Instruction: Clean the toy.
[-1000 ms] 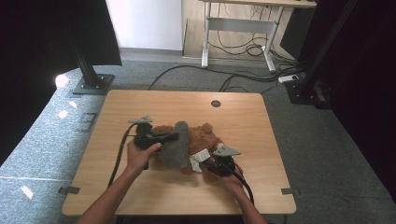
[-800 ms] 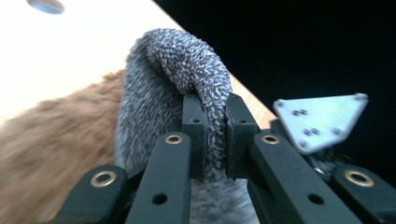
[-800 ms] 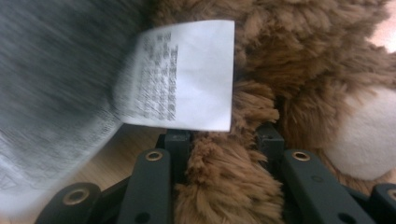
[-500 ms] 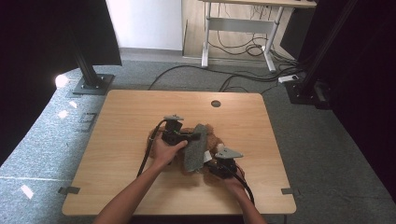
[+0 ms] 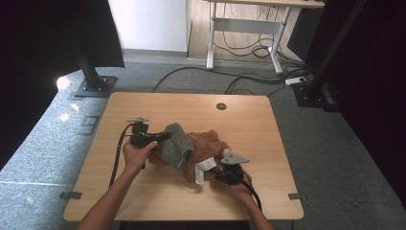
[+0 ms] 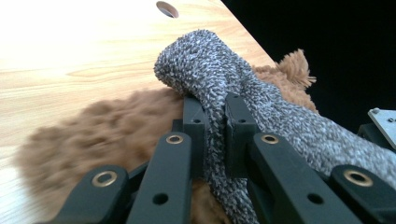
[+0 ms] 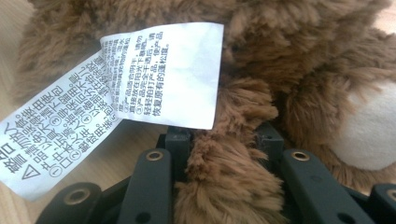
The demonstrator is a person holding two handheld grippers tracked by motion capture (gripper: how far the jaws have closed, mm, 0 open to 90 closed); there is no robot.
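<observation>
Two grips are recorded: the grey sock [image 6: 219, 93] is clamped by the left gripper [image 5: 158, 137], the brown plush toy [image 7: 233, 186] by the right gripper [image 5: 221, 171], on the surface [image 5: 191, 105].

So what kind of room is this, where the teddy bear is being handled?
Probably a lab or recording studio rather than a home: black curtains hang at the sides, a light stand sits on grey carpet, and cables trail behind the wooden table.
</observation>
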